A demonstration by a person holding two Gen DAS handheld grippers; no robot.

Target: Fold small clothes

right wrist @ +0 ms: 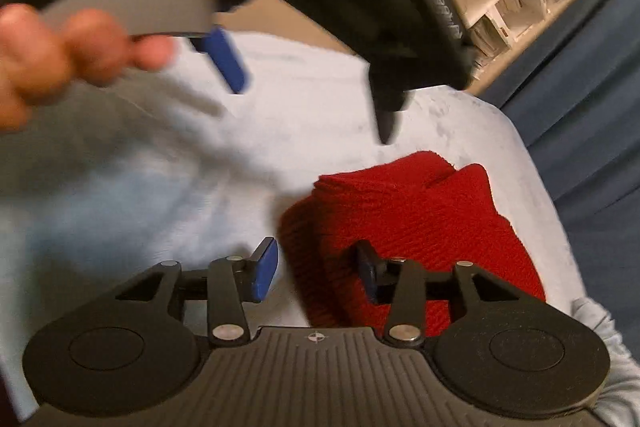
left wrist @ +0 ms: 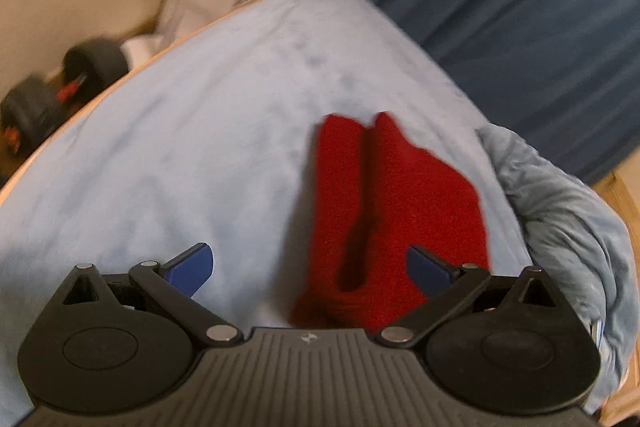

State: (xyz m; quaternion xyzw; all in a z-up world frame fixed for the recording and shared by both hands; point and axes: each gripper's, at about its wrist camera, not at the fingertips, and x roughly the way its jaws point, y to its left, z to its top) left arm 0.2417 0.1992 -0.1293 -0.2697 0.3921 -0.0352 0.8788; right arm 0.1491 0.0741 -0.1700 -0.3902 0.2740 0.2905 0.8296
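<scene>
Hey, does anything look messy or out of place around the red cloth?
The red cloth lies folded, with nothing spilled or damaged. One oddity: the light blue cover is bunched into a rumpled wad at the surface's edge right beside it.

Folded garment (left wrist: 396,195) on the cloth-covered table (left wrist: 200,147), ahead of the left gripper's fingers (left wrist: 191,267), rightward.

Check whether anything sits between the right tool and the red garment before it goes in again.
Nothing visible does. The right tool stands open right over the near edge of the red garment, which lies on the light blue cloth. The left tool hangs above and beyond the garment, not between them.
</scene>
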